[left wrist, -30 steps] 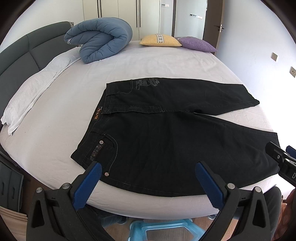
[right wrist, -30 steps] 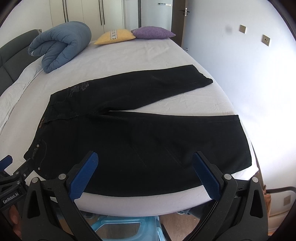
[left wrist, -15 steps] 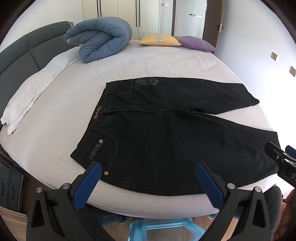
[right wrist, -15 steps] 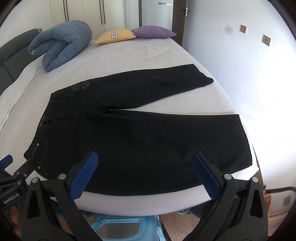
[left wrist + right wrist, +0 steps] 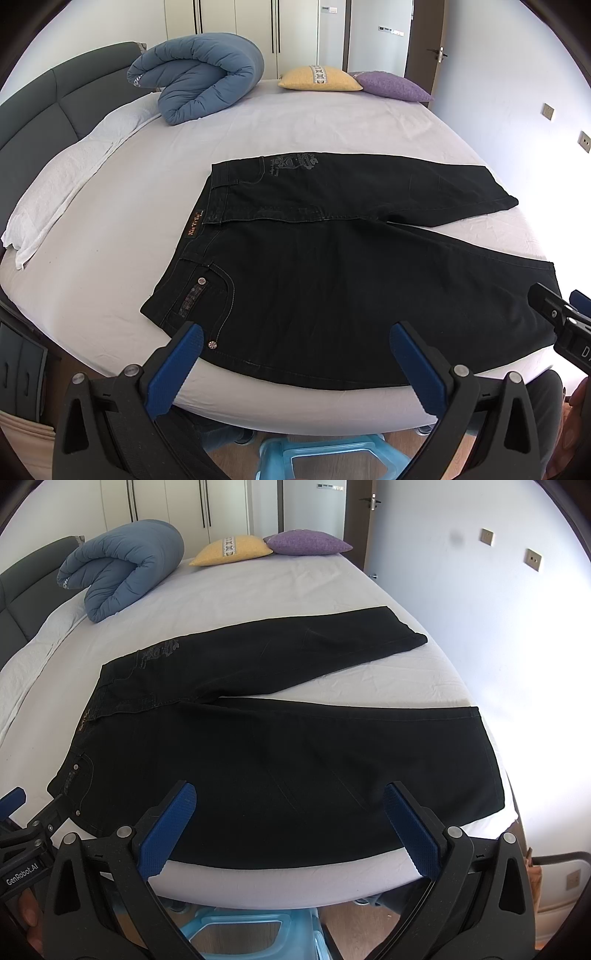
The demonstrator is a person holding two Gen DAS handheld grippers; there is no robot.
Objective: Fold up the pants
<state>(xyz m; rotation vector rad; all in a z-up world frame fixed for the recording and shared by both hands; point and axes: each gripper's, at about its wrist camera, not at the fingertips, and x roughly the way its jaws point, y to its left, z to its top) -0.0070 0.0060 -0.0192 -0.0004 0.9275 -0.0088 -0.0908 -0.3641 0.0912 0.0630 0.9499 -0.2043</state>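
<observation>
The black pants (image 5: 332,266) are lying flat on the bed (image 5: 295,125), legs spreading apart, while both tongs, left (image 5: 295,363) and right (image 5: 288,825), are hanging open, gripping nothing.

Bare sheet (image 5: 129,221) left of pants (image 5: 332,280)

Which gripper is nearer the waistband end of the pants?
Left. The left gripper hangs open above the near edge by the waistband pocket; the right gripper hangs open farther along the near leg of the pants, toward the hem.
</observation>
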